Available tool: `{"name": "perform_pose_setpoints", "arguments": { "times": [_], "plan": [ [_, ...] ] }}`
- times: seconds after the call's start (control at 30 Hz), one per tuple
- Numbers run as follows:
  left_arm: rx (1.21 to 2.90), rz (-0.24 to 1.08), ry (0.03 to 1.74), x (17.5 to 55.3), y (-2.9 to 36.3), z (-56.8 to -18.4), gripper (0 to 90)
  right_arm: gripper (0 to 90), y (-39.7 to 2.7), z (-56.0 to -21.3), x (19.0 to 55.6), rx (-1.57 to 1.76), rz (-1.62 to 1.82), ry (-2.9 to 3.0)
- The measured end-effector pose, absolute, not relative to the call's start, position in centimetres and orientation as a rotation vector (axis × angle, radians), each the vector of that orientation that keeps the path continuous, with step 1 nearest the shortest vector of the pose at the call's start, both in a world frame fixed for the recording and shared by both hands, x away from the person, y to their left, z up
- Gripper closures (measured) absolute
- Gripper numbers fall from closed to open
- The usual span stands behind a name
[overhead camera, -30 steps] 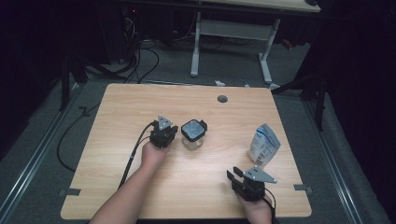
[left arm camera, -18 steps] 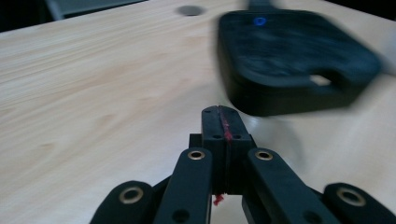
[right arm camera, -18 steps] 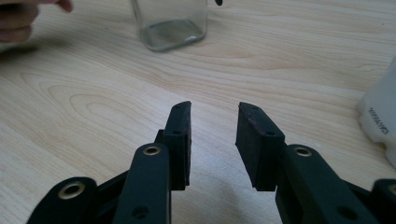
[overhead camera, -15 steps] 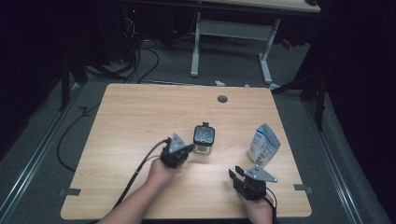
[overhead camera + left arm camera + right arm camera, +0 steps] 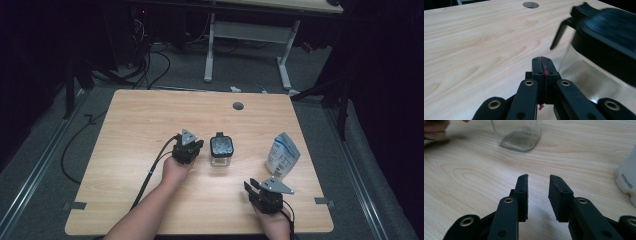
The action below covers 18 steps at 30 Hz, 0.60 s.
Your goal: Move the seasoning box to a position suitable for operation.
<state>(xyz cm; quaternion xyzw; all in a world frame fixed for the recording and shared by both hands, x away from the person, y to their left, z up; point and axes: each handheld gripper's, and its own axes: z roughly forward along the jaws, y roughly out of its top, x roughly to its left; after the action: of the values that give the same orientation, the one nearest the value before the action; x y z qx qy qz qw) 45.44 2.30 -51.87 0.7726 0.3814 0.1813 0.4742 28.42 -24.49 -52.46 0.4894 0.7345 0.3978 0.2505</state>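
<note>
A clear glass jar [image 5: 221,150] with a black lid stands upright on the wooden table [image 5: 150,120], near the middle. My left gripper [image 5: 200,145] sits just to the jar's left, shut and empty. In the left gripper view its jaws [image 5: 541,60] are pressed together, with the jar's lid [image 5: 604,32] close on the right. A white and blue pouch [image 5: 282,155] stands to the right of the jar. My right gripper [image 5: 252,186] rests near the front edge below the pouch. It [image 5: 538,182] is open, its jaws have just been closing, and nothing is between them.
A round cable hole [image 5: 238,106] sits at the table's far side. In the right gripper view the jar's base [image 5: 517,135] is ahead, the pouch [image 5: 627,177] is at the right edge and a hand [image 5: 434,130] at the top left. Cables trail off the front edge.
The jar has shifted a little to the right. My left gripper swung right and toward the front edge, then came back up beside the jar. The right gripper has kept its place.
</note>
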Motion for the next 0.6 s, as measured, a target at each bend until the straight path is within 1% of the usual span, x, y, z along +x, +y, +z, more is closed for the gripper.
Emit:
{"name": "perform_pose_setpoints", "arguments": {
  "times": [0.13,0.33,0.4,0.43,0.47,0.5,0.53,0.6],
  "plan": [
    [1.894,0.424,0.908,45.8,1.7,-52.0,90.0,69.0,-24.5,-52.4,28.4,1.338,1.085,1.993],
    [1.892,0.384,0.826,43.9,1.2,-51.6,90.0,69.8,-24.5,-52.4,28.8,1.341,1.05,1.976],
    [1.903,0.372,0.788,42.4,0.8,-51.6,90.0,70.0,-24.6,-52.4,29.1,1.336,1.033,1.97],
    [1.924,0.339,0.714,40.1,0.3,-51.8,90.0,71.1,-24.9,-52.2,29.5,1.342,1.014,1.947],
    [1.946,0.342,0.674,38.9,0.1,-51.8,90.0,71.9,-25.2,-52.1,29.8,1.353,1.012,1.925],
    [1.946,0.342,0.674,38.9,0.1,-51.8,90.0,71.9,-25.2,-52.1,29.8,1.353,1.012,1.925],
    [1.95,0.316,0.659,37.3,0.1,-52.0,90.0,75.0,-25.6,-52.0,30.5,1.37,1.01,1.893],
    [1.946,0.305,0.668,36.9,0.4,-52.0,90.0,78.9,-25.5,-51.9,31.2,1.355,0.99,1.883]
  ]
}}
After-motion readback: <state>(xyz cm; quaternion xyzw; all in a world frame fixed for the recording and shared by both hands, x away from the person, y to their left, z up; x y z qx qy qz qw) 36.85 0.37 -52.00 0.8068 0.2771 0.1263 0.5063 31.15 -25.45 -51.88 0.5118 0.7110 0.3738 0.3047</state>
